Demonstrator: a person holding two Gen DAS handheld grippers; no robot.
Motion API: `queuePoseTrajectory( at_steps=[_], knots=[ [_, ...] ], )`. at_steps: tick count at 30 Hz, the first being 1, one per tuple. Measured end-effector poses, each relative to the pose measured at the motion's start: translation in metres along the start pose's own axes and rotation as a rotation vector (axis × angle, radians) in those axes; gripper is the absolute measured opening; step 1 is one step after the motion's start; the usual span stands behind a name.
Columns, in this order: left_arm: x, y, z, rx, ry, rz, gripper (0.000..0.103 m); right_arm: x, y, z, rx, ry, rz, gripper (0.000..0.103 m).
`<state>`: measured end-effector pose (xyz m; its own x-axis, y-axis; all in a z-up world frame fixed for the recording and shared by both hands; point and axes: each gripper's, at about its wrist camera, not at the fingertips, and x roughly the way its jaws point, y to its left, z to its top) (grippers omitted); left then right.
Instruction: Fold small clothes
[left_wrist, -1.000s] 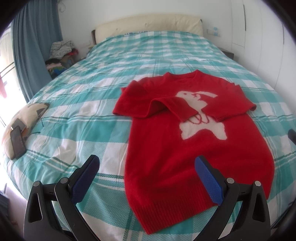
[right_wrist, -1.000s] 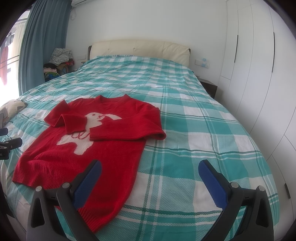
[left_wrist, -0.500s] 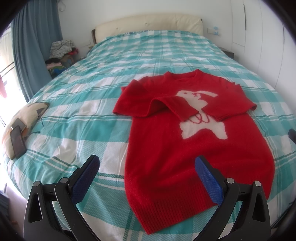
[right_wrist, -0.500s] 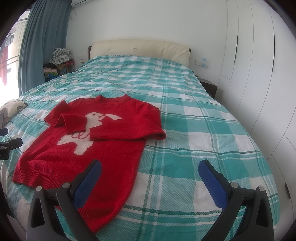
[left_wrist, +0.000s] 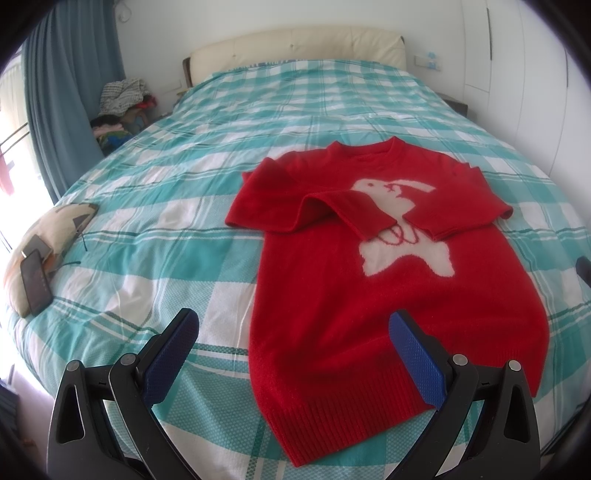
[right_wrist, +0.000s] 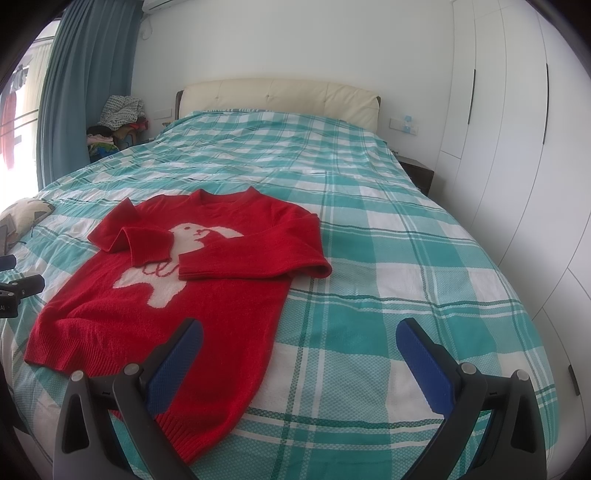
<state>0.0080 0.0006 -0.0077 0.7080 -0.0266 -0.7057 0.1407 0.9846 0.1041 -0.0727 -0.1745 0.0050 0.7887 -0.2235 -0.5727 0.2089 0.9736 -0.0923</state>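
Left wrist view: one red knitted sweater with a white rabbit motif, laid flat, front up, on a bed covered by a teal-and-white checked sheet. Collar points toward the cream padded headboard; ribbed hem lies nearest the camera. Both sleeves are folded inward across the chest, cuffs close together over the rabbit. Left gripper: two black arms with blue textured pads, spread wide, holding nothing. It hangs above the near edge of the bed; the right-hand pad sits in front of the lower sweater body, the left-hand pad over bare sheet; contact with the cloth cannot be told. At the left edge of the bed, a cream patterned cushion carrying a dark flat phone. Behind, a blue curtain and a heap of mixed clothes.

Right wrist view: the same sweater lies left of centre on the sheet, hem toward the camera. Right gripper: blue pads wide apart, empty; the left-hand pad stands before the sweater's lower right side, the other over bare sheet. White wardrobe doors line the right wall. Part of the left gripper shows at the left edge.
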Motion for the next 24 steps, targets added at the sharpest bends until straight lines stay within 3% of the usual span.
queuePoseTrajectory(
  at_steps=[7,10,14,18,21,24],
  knots=[
    [0.003,0.014,-0.001,-0.001,0.012,-0.014,0.103,0.0,0.0,0.0,0.0,0.0,-0.002,0.103],
    [0.006,0.06,-0.002,-0.118,0.038,-0.029,0.103,0.0,-0.005,-0.004,0.0,0.004,-0.02,0.103],
    [0.02,0.115,-0.027,-0.284,0.148,-0.089,0.103,-0.003,-0.03,-0.015,0.079,0.04,-0.028,0.103],
    [0.03,0.1,-0.051,-0.27,0.254,-0.206,0.102,0.004,-0.04,-0.038,0.16,0.158,0.119,0.103],
    [0.029,0.065,-0.063,-0.181,0.297,-0.267,0.1,0.013,-0.029,-0.059,0.24,0.268,0.323,0.103],
    [0.028,0.03,-0.066,-0.055,0.313,-0.259,0.082,0.031,-0.011,-0.08,0.344,0.399,0.512,0.098]
  ],
)
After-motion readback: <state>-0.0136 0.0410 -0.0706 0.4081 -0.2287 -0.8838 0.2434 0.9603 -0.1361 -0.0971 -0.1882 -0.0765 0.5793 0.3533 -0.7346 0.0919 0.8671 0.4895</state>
